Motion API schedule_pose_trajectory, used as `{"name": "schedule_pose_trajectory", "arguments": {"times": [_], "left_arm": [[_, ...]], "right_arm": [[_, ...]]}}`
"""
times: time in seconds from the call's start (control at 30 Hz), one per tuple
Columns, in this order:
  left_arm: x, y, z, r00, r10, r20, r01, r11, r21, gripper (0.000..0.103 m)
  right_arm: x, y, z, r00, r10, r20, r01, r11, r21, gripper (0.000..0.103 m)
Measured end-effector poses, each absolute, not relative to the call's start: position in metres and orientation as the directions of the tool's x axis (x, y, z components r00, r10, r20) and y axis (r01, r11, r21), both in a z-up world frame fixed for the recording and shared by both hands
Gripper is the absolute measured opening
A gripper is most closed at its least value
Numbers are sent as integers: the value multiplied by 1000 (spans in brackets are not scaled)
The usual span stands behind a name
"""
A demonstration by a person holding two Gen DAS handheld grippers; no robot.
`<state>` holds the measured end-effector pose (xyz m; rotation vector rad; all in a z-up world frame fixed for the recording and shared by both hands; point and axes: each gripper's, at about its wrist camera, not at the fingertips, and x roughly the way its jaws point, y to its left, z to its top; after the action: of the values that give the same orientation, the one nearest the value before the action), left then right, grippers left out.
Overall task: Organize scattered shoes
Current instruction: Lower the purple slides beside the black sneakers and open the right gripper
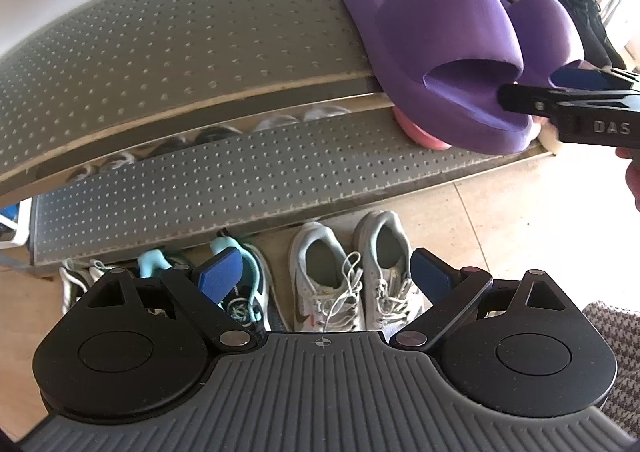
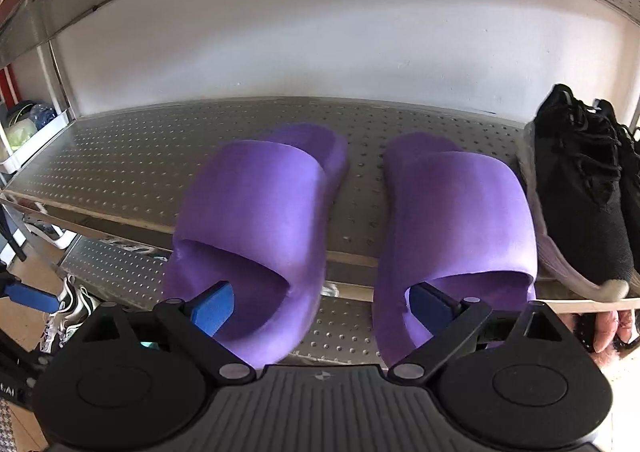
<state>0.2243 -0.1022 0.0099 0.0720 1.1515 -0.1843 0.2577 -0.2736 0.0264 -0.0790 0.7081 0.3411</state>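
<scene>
Two purple slippers [image 2: 256, 203] [image 2: 452, 207] lie side by side on the perforated metal shelf [image 2: 132, 155], heels hanging over its front edge. My right gripper [image 2: 322, 306] is open at those heels, one blue pad in front of each slipper's opening, pressing on nothing. In the left wrist view the purple slippers [image 1: 448, 35] sit at the shelf's right, with the right gripper [image 1: 548, 87] at their heels. My left gripper [image 1: 326, 274] hangs open above a pair of white sneakers [image 1: 380, 248] on the floor, holding nothing.
Black sneakers [image 2: 580, 179] stand on the shelf right of the slippers. A pink shoe [image 1: 416, 131] lies on the lower shelf [image 1: 240, 187] under the slippers. Teal-and-black sneakers [image 1: 250, 284] sit on the tiled floor [image 1: 520, 219] left of the white pair. A hand [image 2: 612, 328] shows at right.
</scene>
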Motion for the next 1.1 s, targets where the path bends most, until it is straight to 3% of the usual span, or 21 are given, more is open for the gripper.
{"name": "schedule_pose_trajectory", "arguments": {"times": [0.2,0.27,0.3,0.43,0.53,0.87,0.97,1.0,1.07,1.1], "left_arm": [[224,-100,11,395,-106,-912,178,983,-37,95],[224,-98,10,394,-105,-913,177,984,-37,95],[224,-98,10,395,-105,-913,174,984,-38,95],[224,-97,12,397,-107,-911,167,985,-43,95],[222,-99,13,396,-110,-912,178,983,-41,95],[224,-92,11,385,-110,-916,163,985,-50,95],[223,-93,12,384,-115,-916,172,984,-51,95],[223,-92,12,382,-112,-917,174,984,-48,95],[223,-90,11,381,-109,-918,170,984,-46,95],[223,-88,12,381,-107,-918,165,985,-46,95]], "right_arm": [[265,-272,20,756,197,-624,-216,975,45,81],[268,-271,21,764,176,-620,-197,980,36,58],[272,-271,24,767,167,-620,-183,982,38,51],[281,-268,28,776,143,-615,-148,988,42,34],[293,-268,30,797,66,-600,-59,998,32,27],[309,-287,35,830,-117,-545,216,969,121,25],[319,-288,30,794,-80,-602,212,965,152,41],[320,-285,30,792,-77,-605,190,974,125,49],[320,-280,34,781,-64,-622,137,988,70,54],[319,-277,36,774,-58,-631,108,993,41,62]]}}
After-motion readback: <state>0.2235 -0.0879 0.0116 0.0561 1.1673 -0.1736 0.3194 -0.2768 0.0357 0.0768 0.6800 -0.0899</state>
